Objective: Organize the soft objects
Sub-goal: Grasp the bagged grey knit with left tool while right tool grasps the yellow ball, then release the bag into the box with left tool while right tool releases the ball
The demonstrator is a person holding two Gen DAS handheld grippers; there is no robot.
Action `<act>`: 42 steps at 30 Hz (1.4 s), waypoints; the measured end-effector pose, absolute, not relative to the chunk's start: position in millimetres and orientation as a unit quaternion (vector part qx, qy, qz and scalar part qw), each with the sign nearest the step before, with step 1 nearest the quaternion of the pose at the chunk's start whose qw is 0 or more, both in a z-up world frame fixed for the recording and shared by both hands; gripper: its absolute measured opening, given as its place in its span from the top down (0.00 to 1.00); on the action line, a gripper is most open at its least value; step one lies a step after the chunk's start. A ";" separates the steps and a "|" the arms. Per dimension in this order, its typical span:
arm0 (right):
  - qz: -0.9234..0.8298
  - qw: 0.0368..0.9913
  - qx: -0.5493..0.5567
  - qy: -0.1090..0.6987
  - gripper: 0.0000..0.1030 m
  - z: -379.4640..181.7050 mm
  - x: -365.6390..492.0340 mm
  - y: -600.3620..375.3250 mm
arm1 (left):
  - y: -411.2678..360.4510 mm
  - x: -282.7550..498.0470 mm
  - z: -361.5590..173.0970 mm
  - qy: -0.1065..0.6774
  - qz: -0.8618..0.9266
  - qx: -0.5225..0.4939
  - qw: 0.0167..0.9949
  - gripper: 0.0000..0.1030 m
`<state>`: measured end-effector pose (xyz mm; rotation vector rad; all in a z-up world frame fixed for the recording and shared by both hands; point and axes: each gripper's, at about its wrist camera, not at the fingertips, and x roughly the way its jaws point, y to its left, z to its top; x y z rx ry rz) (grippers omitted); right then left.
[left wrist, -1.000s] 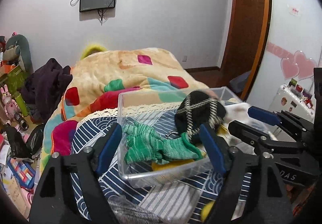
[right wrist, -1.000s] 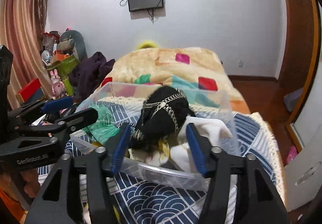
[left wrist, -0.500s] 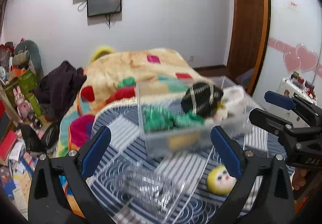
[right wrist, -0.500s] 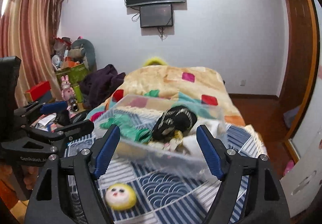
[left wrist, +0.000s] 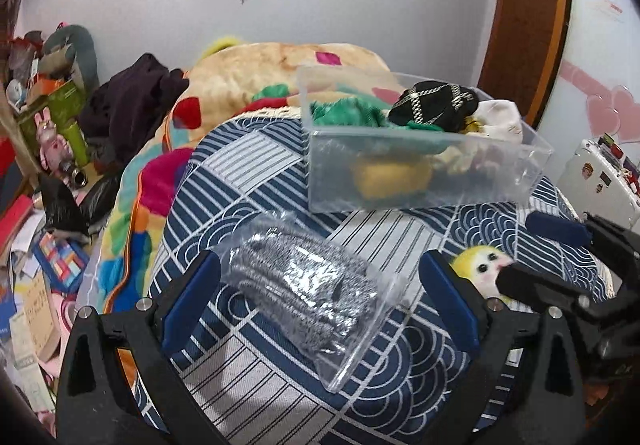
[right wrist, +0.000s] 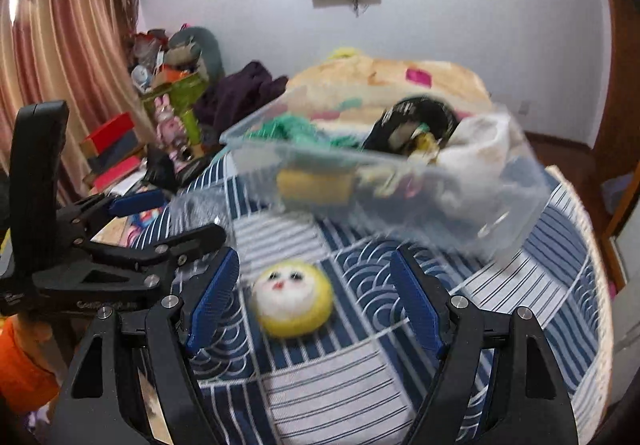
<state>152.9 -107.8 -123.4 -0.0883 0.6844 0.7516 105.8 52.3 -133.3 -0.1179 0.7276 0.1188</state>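
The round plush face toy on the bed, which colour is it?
Yellow with a white face, best seen in the right wrist view.

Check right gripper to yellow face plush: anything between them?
Nothing visible. The round yellow face plush lies on the blue patterned bedspread just ahead of the open right gripper, with bare cover between.

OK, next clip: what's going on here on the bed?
A person with tongs in each hand is sorting soft things into a clear plastic bin on the blue patterned bedspread. The bin already holds green, black, white and yellow items. Both tongs are open and empty: the left tongs frame a bagged grey knit item, and the right tongs frame a round yellow plush face. Neither item is gripped yet.
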 end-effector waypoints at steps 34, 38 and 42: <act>0.347 0.884 -0.035 0.311 0.60 -107.1 153.2 -125.2 | 22.4 89.7 -102.0 0.310 -0.033 -0.056 0.949 0.63; 0.336 0.895 -0.031 0.291 0.60 -93.3 155.9 -131.5 | 18.9 94.0 -82.4 0.286 -0.042 -0.051 0.956 0.63; 0.323 0.906 -0.023 0.271 0.60 -80.1 161.5 -138.8 | 17.7 101.7 -65.8 0.262 -0.042 -0.048 0.963 0.63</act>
